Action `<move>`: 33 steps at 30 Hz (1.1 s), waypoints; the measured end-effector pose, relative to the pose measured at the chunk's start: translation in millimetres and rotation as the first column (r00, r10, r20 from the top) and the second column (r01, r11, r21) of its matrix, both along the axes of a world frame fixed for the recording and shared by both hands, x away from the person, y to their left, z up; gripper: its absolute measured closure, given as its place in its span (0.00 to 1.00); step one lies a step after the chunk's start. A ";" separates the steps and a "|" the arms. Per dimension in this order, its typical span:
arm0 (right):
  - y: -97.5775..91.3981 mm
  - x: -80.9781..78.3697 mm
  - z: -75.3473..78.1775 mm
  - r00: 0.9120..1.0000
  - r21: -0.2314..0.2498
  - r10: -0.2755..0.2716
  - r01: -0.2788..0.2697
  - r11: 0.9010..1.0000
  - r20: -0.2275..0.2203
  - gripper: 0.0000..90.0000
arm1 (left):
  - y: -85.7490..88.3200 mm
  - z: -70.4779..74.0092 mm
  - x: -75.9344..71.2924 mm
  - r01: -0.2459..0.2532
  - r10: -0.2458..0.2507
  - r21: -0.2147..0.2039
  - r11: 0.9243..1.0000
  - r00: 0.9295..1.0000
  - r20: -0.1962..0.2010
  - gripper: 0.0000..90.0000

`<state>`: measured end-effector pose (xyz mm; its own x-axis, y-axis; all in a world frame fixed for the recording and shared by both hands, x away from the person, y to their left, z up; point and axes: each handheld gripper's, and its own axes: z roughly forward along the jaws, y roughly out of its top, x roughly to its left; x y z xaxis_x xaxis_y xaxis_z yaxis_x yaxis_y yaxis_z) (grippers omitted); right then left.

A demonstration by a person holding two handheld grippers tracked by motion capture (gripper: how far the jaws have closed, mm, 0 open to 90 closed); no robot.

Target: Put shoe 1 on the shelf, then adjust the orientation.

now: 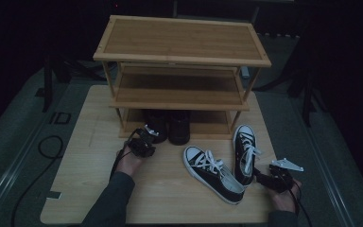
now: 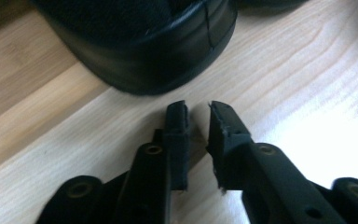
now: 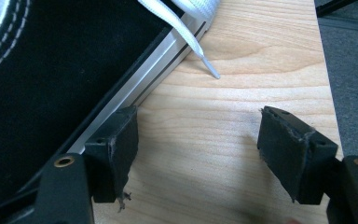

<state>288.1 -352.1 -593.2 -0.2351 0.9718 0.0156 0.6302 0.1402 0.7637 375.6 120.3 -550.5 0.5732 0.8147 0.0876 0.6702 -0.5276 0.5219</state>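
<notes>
My right hand-held gripper [image 3: 198,154] stands wide open, empty, its one jaw at the sole of the right sneaker [image 1: 245,153], which runs lengthwise away toward the rack [image 1: 182,56]; my left hand-held gripper [image 2: 198,121], slightly parted, faces a black shoe [image 2: 144,42].

Table [image 1: 90,189] with rack and shoes
Rack [image 1: 182,52] upper centre; two sneakers [image 1: 212,172] lower right; black shoes [image 1: 170,125] on the rack's bottom shelf
</notes>
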 end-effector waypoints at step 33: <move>-0.6 0.8 -0.1 1.000 -0.004 -0.006 0.006 1.000 -0.003 0.29 | 58.1 -8.6 -43.7 -0.055 0.060 -0.097 0.994 0.997 0.056 0.65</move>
<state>288.9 -352.6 -593.3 -0.2297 0.9732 0.0125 0.6332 0.1396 0.7613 331.9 178.4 -559.1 0.5214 0.8524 0.0400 0.6648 -0.4352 0.6071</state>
